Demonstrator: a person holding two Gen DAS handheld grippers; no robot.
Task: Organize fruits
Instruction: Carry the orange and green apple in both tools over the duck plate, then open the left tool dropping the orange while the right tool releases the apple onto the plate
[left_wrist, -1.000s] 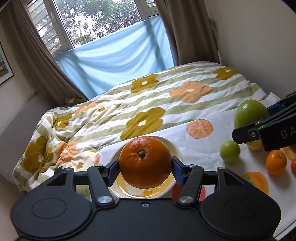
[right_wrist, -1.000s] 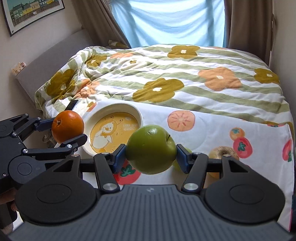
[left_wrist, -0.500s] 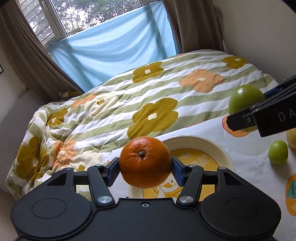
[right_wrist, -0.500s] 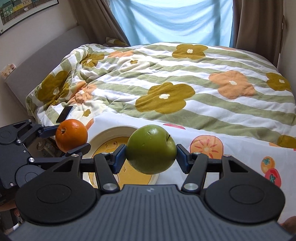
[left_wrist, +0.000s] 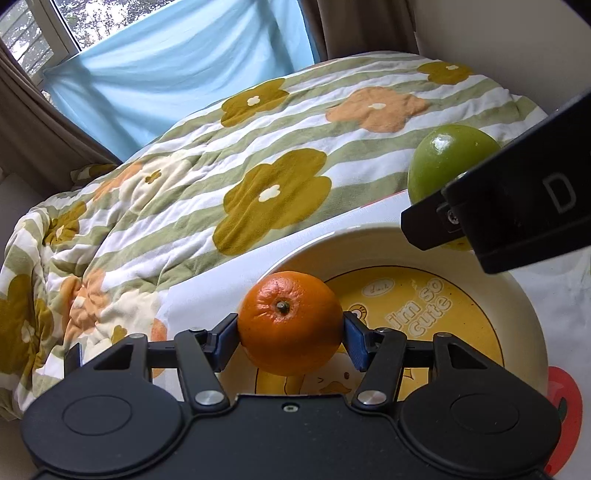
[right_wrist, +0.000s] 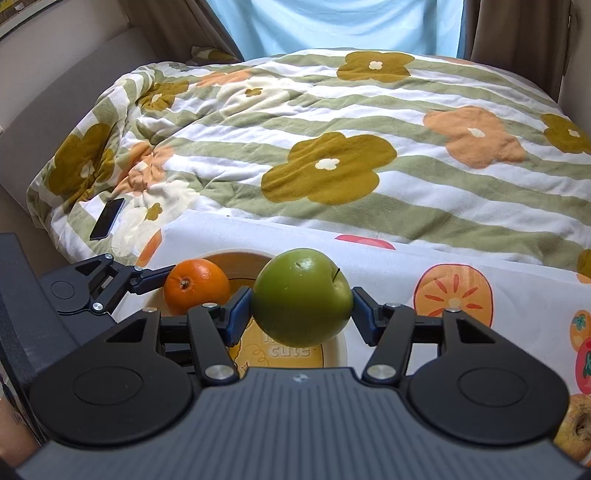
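My left gripper (left_wrist: 290, 334) is shut on an orange (left_wrist: 290, 323) and holds it over the near left part of a cream plate (left_wrist: 517, 291) with a yellow duck print. My right gripper (right_wrist: 301, 308) is shut on a green apple (right_wrist: 301, 295) and holds it over the same plate (right_wrist: 338, 350). In the left wrist view the apple (left_wrist: 448, 162) shows at the far right above the plate's far rim. In the right wrist view the orange (right_wrist: 195, 286) and the left gripper (right_wrist: 162, 275) sit just left of the apple.
The plate stands on a white fruit-print cloth (right_wrist: 517, 291) laid over a bed with a flowered quilt (right_wrist: 332, 122). A black phone (right_wrist: 107, 218) lies on the quilt at left. A yellowish fruit (right_wrist: 574, 428) lies at the cloth's right edge.
Both grippers have moved in over the plate with their fruit still held. The plate now looms larger and the apple and orange are closer together.
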